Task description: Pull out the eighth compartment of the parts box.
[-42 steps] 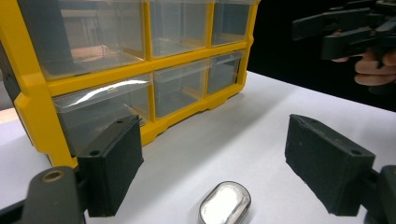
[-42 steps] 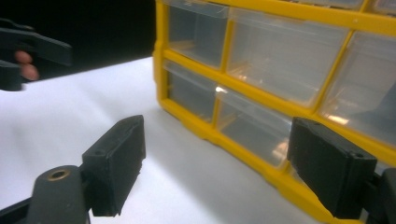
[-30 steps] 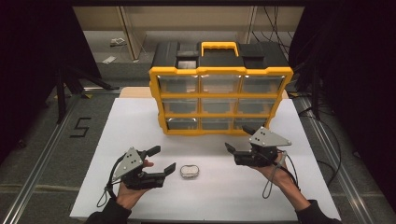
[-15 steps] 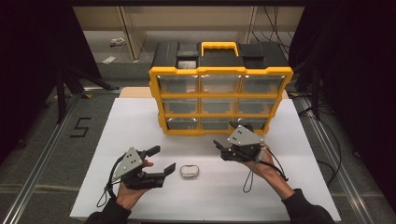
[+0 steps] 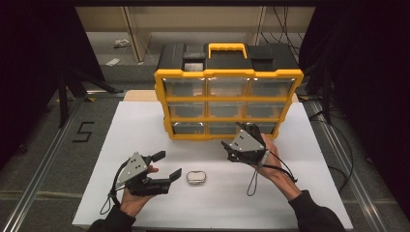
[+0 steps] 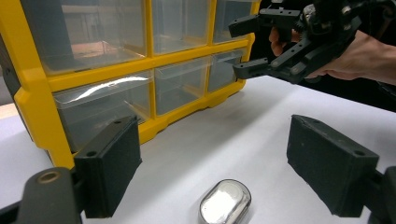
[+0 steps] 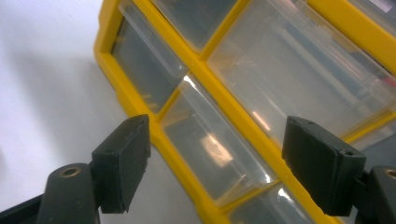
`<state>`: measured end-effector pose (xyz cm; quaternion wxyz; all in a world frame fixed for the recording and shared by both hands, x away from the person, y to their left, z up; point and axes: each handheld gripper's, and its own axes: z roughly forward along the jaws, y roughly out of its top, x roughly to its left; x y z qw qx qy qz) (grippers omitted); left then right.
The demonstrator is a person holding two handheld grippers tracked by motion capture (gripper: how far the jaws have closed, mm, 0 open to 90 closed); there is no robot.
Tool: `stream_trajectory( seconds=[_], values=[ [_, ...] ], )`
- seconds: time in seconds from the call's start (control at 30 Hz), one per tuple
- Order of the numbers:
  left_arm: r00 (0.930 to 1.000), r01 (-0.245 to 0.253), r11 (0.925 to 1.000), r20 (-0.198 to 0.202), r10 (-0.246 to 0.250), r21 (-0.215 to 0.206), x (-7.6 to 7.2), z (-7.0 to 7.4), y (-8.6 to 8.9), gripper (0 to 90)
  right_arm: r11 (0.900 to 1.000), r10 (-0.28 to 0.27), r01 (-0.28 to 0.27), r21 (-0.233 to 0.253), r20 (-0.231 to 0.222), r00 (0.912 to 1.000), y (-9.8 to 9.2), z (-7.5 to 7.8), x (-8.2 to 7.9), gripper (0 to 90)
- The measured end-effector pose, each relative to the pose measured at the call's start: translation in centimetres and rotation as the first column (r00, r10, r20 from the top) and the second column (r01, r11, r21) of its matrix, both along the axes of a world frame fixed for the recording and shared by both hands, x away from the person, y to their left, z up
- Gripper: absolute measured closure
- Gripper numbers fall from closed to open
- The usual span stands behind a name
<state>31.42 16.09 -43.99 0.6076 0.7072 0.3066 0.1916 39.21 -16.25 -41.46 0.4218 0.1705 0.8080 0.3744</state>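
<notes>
Since a second ago, right claw (image 5: 233, 137) shifted from the open surface at the right toward the yellow drawer cabinet (image 5: 227, 72), now close up against the bottom row, jaws spread wide and empty. In the right gripper view, those jaws frame a clear bottom drawer (image 7: 212, 154) without touching it. Judged from this: a drawer about to be pulled, most likely the middle one of the lowest row, though exactly which compartment hard to tell. Left claw (image 5: 167, 164) unmoved over that second, resting low at the near left of the white surface (image 5: 309, 193), jaws likewise parted and holding nothing.

Small oval metal tin (image 5: 196, 177) lying flat on the surface just beside the left claw's tips, apart from them; in the left gripper view seen low between the two pads (image 6: 109, 172), not yet clasped. Probably meant for a drawer once one stands open.

Right hand (image 5: 270, 157) reached forward, wrist raised, claw tilted down and toward the cabinet front, cable looping behind. Left hand (image 5: 133, 200) palm-up under its claw, forearm coming in from the near edge, claw pointing right toward the tin.
</notes>
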Motion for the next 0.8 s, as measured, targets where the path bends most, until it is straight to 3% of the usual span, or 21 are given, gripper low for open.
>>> stream_trajectory(
  seconds=[0.03,0.1,0.47,0.57,0.8],
  values=[
    [1.0000,0.001,1.0000,-0.001,-0.001,-0.001,0.0,0.0,0.0,17.3,0.999,-0.005,0.006,-0.034,0.028,0.9996,0.2,-0.2,0.2,25.1],
    [1.0000,0.001,1.0000,-0.001,-0.001,0.000,0.0,0.0,0.0,17.3,0.998,-0.006,0.008,-0.057,0.046,0.9989,0.3,-0.4,0.4,25.4],
    [1.0000,0.003,1.0000,-0.003,-0.003,-0.001,0.1,0.0,0.0,17.2,0.991,-0.014,0.026,-0.129,0.100,0.9949,0.8,-1.0,1.8,27.7],
    [1.0000,0.005,1.0000,-0.003,-0.005,-0.002,0.1,0.0,0.0,17.2,0.979,-0.001,0.030,-0.201,0.145,0.9894,1.3,-1.5,2.1,28.6],
    [1.0000,0.003,1.0000,-0.007,-0.003,-0.004,0.1,0.0,0.1,17.2,0.965,0.010,0.043,-0.257,0.200,0.9797,1.7,-2.3,2.8,30.3]
  ],
)
